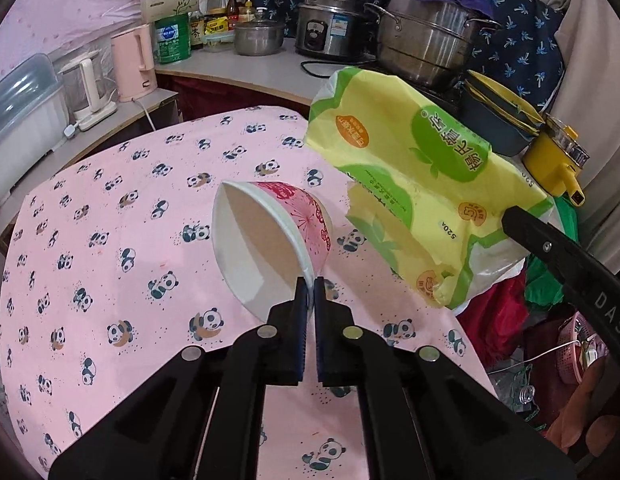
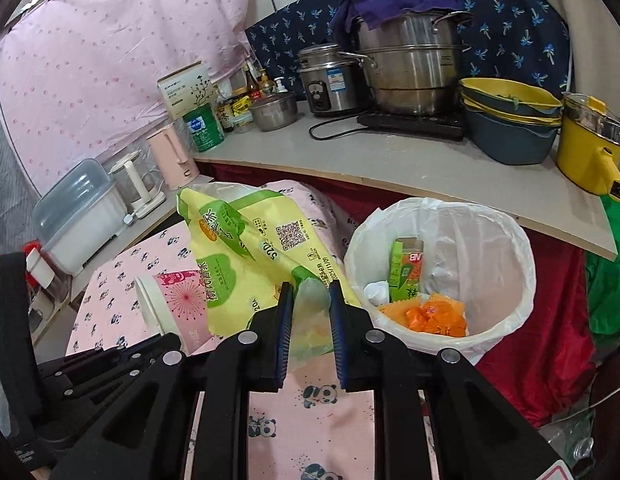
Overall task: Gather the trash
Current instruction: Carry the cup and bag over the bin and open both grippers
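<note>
Left wrist: our left gripper jaws clenched the paper cup rim; right gripper jaws grasped the yellow wrapper beside the bin.

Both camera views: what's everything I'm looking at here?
paper cup: 1, pink and white, tipped over the table, rim pinched by the left gripper
wrapper: 1, yellow-green plastic, held up by the right gripper
trash bin: 1, white-lined, beside the table, holding a green carton and orange scraps
tablecloth: 1, pink with pandas
kettle: 1, pink, side shelf
steel pots: stacked, on the counter
bowls: stacked, yellow and blue
electric pot: 1, yellow
fingers: black with blue pads, two per gripper
</note>
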A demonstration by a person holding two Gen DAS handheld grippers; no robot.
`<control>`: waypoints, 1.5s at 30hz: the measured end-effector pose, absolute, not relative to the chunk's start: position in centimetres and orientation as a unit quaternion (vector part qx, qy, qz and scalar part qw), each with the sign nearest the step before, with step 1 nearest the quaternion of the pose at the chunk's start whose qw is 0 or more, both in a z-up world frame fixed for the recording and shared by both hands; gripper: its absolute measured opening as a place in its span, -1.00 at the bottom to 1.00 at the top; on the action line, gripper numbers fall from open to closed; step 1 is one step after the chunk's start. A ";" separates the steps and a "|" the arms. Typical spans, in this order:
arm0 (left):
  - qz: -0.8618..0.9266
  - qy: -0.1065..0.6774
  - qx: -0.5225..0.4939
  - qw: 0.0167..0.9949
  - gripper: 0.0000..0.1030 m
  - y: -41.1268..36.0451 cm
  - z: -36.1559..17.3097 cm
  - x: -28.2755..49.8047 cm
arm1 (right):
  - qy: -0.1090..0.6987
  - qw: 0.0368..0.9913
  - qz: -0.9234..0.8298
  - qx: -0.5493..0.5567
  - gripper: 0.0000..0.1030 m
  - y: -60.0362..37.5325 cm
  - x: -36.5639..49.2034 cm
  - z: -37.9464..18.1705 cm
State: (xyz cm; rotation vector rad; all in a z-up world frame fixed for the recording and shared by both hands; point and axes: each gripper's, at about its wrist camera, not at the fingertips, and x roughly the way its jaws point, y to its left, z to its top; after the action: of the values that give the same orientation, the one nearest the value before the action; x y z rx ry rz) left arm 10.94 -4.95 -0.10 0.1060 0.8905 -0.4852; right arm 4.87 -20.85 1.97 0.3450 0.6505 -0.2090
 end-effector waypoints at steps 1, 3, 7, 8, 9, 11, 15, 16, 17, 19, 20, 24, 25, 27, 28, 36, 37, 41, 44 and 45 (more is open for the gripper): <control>-0.235 0.424 0.052 0.873 -0.94 -5.4 0.1 10.9 | 0.314 0.928 -0.107 0.171 -0.67 -21.4 4.5 2.1; -0.242 0.419 0.057 0.873 -0.94 -6.6 0.8 10.8 | 0.307 0.928 -0.118 0.177 -0.67 -22.6 3.7 2.4; -0.259 0.407 0.073 0.873 -0.94 -9.5 1.7 10.3 | 0.295 0.926 -0.139 0.189 -0.67 -25.1 2.2 2.8; -0.263 0.405 0.077 0.872 -0.94 -10.1 1.8 10.1 | 0.293 0.926 -0.145 0.192 -0.67 -25.6 1.9 2.8; -0.267 0.403 0.081 0.871 -0.94 -10.8 1.9 10.0 | 0.290 0.925 -0.152 0.194 -0.67 -26.3 1.5 2.9; -0.277 0.400 0.089 0.869 -0.94 -12.2 2.1 9.7 | 0.285 0.923 -0.166 0.197 -0.67 -27.4 0.9 2.9; -0.293 0.394 0.105 0.865 -0.94 -15.0 2.3 9.2 | 0.275 0.919 -0.194 0.204 -0.67 -29.6 -0.3 2.8; -0.298 0.393 0.109 0.863 -0.94 -15.7 2.4 9.1 | 0.273 0.918 -0.199 0.206 -0.67 -30.1 -0.6 2.8; -0.302 0.392 0.111 0.862 -0.94 -16.3 2.4 9.1 | 0.271 0.917 -0.204 0.210 -0.67 -30.6 -0.8 2.7; -0.312 0.391 0.115 0.859 -0.94 -17.5 2.4 9.0 | 0.269 0.914 -0.213 0.215 -0.67 -31.7 -1.2 2.6; -0.316 0.391 0.116 0.856 -0.94 -18.0 2.3 9.0 | 0.268 0.913 -0.218 0.218 -0.67 -32.1 -1.3 2.5; -0.330 0.393 0.118 0.850 -0.94 -20.0 2.2 9.2 | 0.265 0.908 -0.234 0.226 -0.67 -33.8 -1.9 2.1; -0.335 0.394 0.118 0.848 -0.94 -20.5 2.2 9.2 | 0.265 0.906 -0.238 0.228 -0.67 -34.2 -2.0 1.9; -0.341 0.392 0.120 0.846 -0.94 -21.4 2.2 9.3 | 0.266 0.903 -0.245 0.232 -0.67 -34.8 -2.2 1.6; -0.345 0.391 0.122 0.844 -0.94 -21.8 2.2 9.3 | 0.267 0.901 -0.248 0.234 -0.67 -35.1 -2.2 1.5; -0.354 0.398 0.112 0.839 -0.92 -24.6 1.5 10.8 | 0.276 0.892 -0.261 0.244 -0.67 -36.8 -1.8 0.3; -0.353 0.398 0.108 0.840 -0.92 -24.8 1.4 11.1 | 0.277 0.892 -0.262 0.244 -0.67 -36.9 -1.7 0.2; -0.347 0.407 0.087 0.841 -0.24 -24.9 1.1 12.2 | 0.282 0.889 -0.263 0.246 -0.67 -37.2 -1.1 -0.4; -0.339 0.400 0.088 0.847 -0.21 -24.6 1.0 12.5 | 0.286 0.890 -0.260 0.242 -0.67 -37.2 -0.4 -0.6; -0.335 0.400 0.090 0.848 -0.21 -24.5 0.9 12.7 | 0.287 0.890 -0.258 0.242 -0.67 -37.2 0.0 -0.7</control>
State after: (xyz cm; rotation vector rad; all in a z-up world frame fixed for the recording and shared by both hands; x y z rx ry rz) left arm 12.71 -24.53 0.90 0.1894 0.8439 -0.7066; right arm -0.03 -37.20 -0.66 0.5016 0.5966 -0.5362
